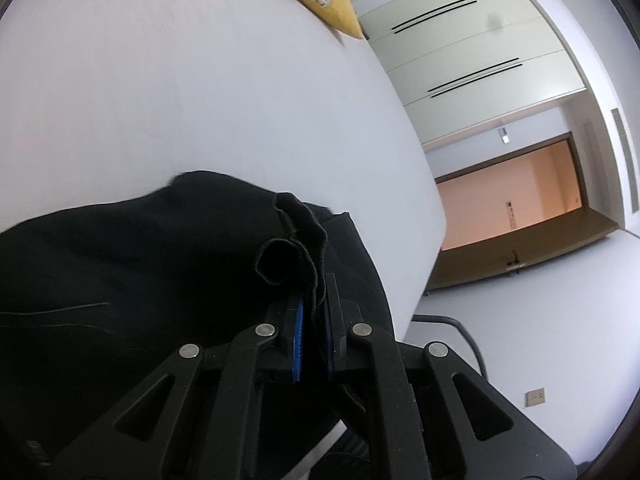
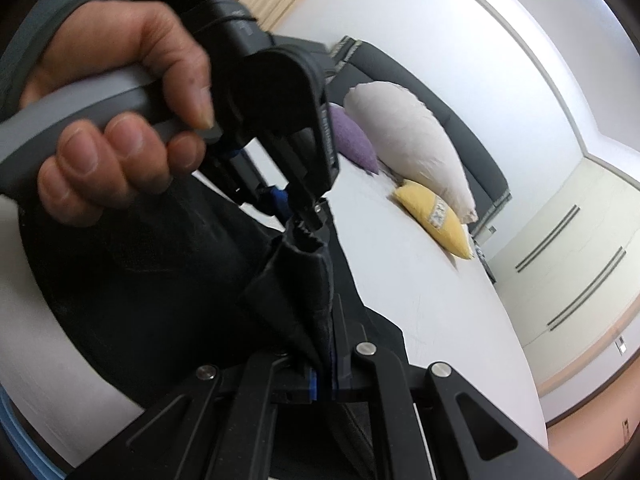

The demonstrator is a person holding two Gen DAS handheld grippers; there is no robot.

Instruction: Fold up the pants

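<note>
- Centrally, black pants (image 1: 140, 264), soft matte cloth with a ribbed, crumpled hem, lie bunched on the white bed (image 1: 200, 100).
- Left gripper (image 1: 314, 308) pinches the hem between blue pads.
- Right gripper (image 2: 326, 344) clamps a folded edge alongside.
- Yellow cushion (image 2: 438, 216), white pillow (image 2: 412, 140); pale wardrobe (image 1: 472, 52) behind.

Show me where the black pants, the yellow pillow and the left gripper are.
black pants (image 1: 140, 264), left wrist view, flat cloth.
yellow pillow (image 2: 436, 216), right wrist view, middle.
left gripper (image 1: 314, 304), left wrist view, between fingertips.
</note>
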